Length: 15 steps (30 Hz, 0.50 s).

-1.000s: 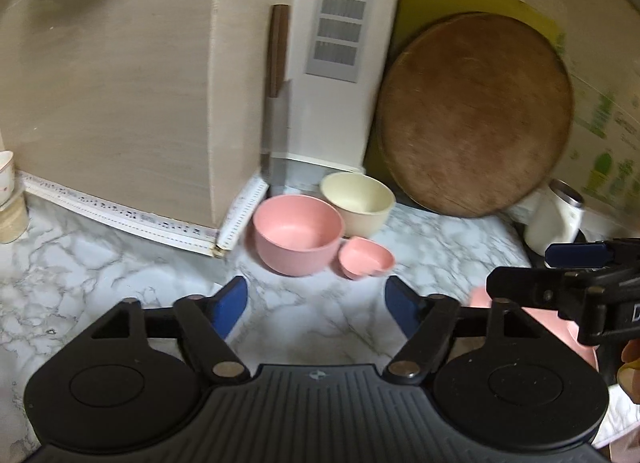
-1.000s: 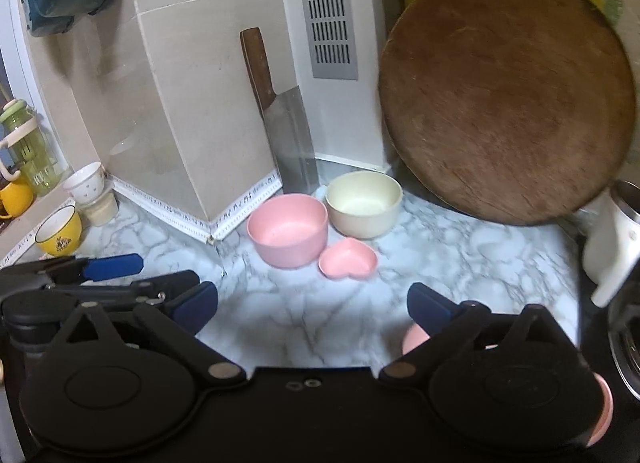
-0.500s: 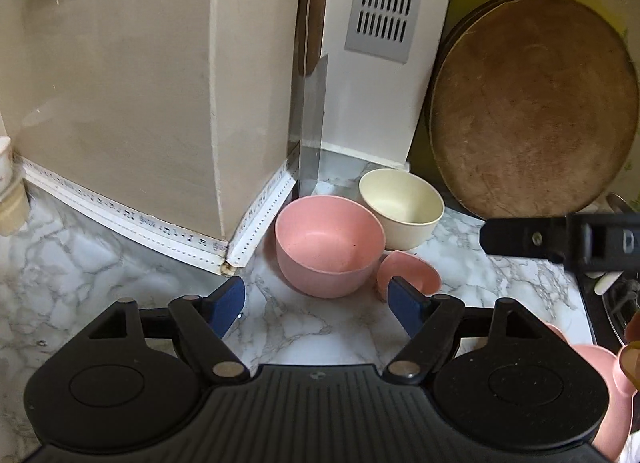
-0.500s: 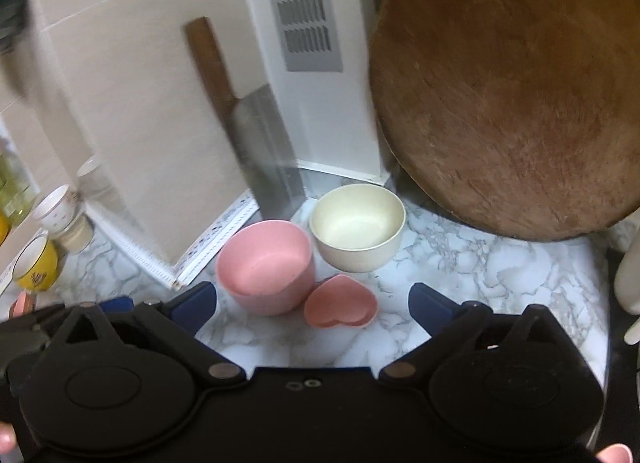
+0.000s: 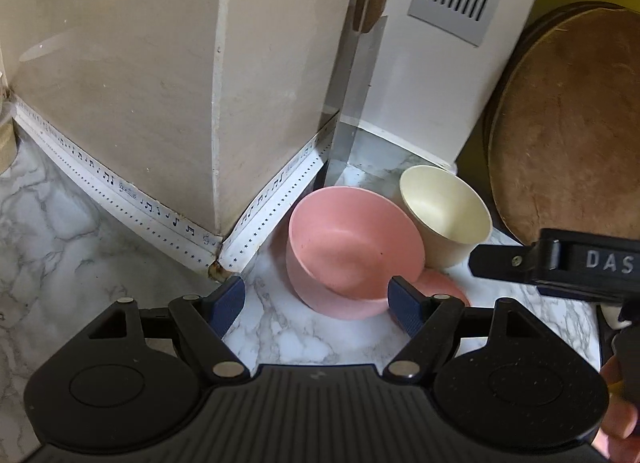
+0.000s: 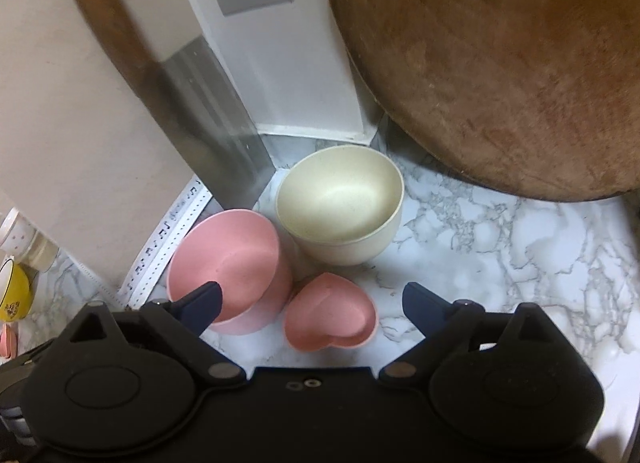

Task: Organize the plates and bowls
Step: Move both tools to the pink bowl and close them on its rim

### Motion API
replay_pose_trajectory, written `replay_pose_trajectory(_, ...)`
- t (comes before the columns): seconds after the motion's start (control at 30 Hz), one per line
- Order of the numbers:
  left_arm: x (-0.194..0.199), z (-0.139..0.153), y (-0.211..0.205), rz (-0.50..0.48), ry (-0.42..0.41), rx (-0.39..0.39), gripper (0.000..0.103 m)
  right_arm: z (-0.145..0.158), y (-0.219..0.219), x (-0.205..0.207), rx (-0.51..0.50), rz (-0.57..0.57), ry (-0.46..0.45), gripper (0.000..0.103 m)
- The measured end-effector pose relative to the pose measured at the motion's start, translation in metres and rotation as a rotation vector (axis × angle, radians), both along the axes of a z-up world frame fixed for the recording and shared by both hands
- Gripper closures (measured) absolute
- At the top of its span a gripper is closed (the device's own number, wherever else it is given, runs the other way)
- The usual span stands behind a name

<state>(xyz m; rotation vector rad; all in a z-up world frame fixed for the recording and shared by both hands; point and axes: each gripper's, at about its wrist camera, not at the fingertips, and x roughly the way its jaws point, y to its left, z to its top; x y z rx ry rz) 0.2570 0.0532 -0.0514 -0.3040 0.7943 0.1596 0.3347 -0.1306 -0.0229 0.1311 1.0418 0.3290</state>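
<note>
Approaching the dish cluster was judged the step in hand; nothing was gripped yet. Left gripper (image 5: 316, 303) was seen spread apart and empty, aimed down at the pink bowl (image 5: 352, 247), whose near wall sat between the blue fingertips (image 5: 228, 301) without pad contact that could be confirmed. Right gripper (image 6: 312, 303) was also unclenched and empty; its jaws had just been closing a little, with the heart-shaped dish (image 6: 330, 313) lying between and below them, not pressed. Whether its left pad touched the pink bowl's rim could not be told.

Layout was noted: pink bowl, cream bowl (image 6: 340, 203) and heart dish bunched together on the marble counter (image 6: 500, 247), in the corner by the wall. Cream bowl sat behind, touching or nearly touching the pink bowl; heart dish lay in front, just beside both. A cleaver (image 6: 208, 111) was leaned against the wall just behind the pink bowl, and a round wooden board (image 6: 500, 63) was propped behind to the right. Mugs (image 6: 12, 291) were glimpsed at the far left edge.

Next move was judged to call for a lower reach and a pinch on one rim, probably heart dish by the right tool or pink bowl wall by the left, before lifting for nesting. Care was judged needed near the cleaver blade and against the two tools colliding, being close together.
</note>
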Motion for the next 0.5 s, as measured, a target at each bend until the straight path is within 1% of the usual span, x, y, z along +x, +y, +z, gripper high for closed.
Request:
replay_pose_trajectory(0.13,0.01,-0.005,-0.003,0.017,0.014,0.007,0.025,-0.011,0.006,0.012,-0.003,-0.015,0.034,0.01)
replay_pose_trajectory(0.2,0.014,-0.008,-0.003,0.026,0.022,-0.005,0.025,-0.016,0.008,0.016,-0.001,-0.014,0.049,0.015)
replay_pose_trajectory(0.33,0.018,-0.01,-0.004,0.037,0.019,-0.008,0.025,-0.023,0.012,0.024,-0.004,-0.014,0.067,0.021)
replay_pose_trajectory(0.4,0.021,-0.013,-0.002,0.046,0.025,-0.036,0.025,-0.025,0.013,0.028,0.005,-0.017,0.083,0.026)
replay_pose_trajectory(0.5,0.025,-0.017,0.002,0.061,0.031,-0.08,0.025,-0.029,0.014,0.032,0.02,-0.014,0.102,0.029)
